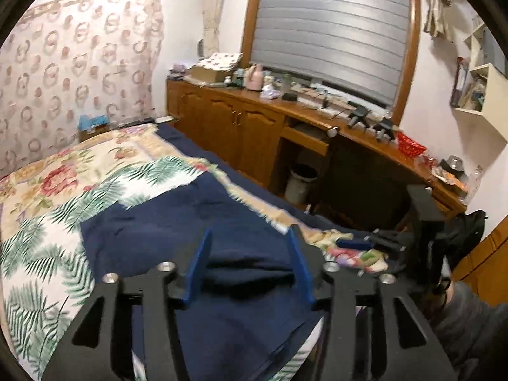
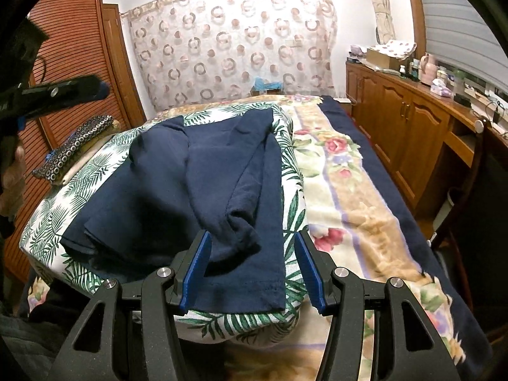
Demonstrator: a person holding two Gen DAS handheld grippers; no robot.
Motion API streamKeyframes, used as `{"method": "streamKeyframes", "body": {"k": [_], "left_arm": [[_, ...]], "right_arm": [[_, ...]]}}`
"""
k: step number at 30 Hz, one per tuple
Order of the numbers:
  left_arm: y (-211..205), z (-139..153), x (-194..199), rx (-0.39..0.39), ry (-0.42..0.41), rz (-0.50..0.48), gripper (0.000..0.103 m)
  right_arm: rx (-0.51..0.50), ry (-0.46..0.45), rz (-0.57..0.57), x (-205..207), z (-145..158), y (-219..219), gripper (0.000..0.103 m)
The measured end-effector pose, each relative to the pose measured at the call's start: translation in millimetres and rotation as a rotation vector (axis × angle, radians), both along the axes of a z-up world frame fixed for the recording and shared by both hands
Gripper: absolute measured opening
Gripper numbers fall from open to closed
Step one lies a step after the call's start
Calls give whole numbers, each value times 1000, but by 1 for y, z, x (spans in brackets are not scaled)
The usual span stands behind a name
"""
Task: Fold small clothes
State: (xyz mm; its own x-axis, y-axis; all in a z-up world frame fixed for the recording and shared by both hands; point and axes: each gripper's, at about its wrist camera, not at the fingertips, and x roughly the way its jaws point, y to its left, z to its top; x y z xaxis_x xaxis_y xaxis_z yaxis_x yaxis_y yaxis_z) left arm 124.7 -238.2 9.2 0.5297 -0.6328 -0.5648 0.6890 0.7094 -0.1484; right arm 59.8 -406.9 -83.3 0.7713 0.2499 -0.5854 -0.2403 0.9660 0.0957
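We see a navy shirt point(image 2: 203, 184) lying partly folded on a leaf-print cloth point(image 2: 292, 171) that covers a raised cushion on the bed point(image 2: 358, 197). In the right wrist view one side of the shirt is turned over the middle, with a sleeve bunched near the bottom hem. Our right gripper point(image 2: 252, 266) hangs just above that near hem with its blue fingers point(image 2: 198, 268) standing apart, and nothing is pinched between them. Our left gripper point(image 1: 250, 266) sits over the near part of the shirt point(image 1: 177, 222) in its own view; its fingers point(image 1: 198, 268) are apart too, the cloth lies below them and the pads do not press on it. Seen from the right wrist, the left gripper shows at the far left edge, in front of a brown wardrobe point(image 2: 73, 63). A wooden cabinet point(image 1: 241, 127) with a cluttered tabletop point(image 2: 444, 92) runs along the right side of the bed under a shuttered window point(image 1: 330, 31).
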Motion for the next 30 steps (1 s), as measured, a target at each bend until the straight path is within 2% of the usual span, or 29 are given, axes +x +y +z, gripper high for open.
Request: {"method": "streamKeyframes", "body": {"k": [1, 3, 8, 17, 30], "left_arm": [[5, -3, 0, 1, -3, 13, 69], [17, -11, 0, 10, -7, 46, 77], [56, -37, 6, 7, 35, 140, 78], [107, -78, 10, 64, 99, 284, 78], [137, -79, -12, 79, 23, 338, 78]], "right_arm": [[-1, -1, -1, 0, 1, 1, 56], [-5, -2, 1, 1, 2, 1, 56], [-17, -12, 15, 2, 6, 6, 56], [-79, -40, 100, 19, 18, 34, 56], [-191, -82, 319, 64, 34, 112, 56]]}}
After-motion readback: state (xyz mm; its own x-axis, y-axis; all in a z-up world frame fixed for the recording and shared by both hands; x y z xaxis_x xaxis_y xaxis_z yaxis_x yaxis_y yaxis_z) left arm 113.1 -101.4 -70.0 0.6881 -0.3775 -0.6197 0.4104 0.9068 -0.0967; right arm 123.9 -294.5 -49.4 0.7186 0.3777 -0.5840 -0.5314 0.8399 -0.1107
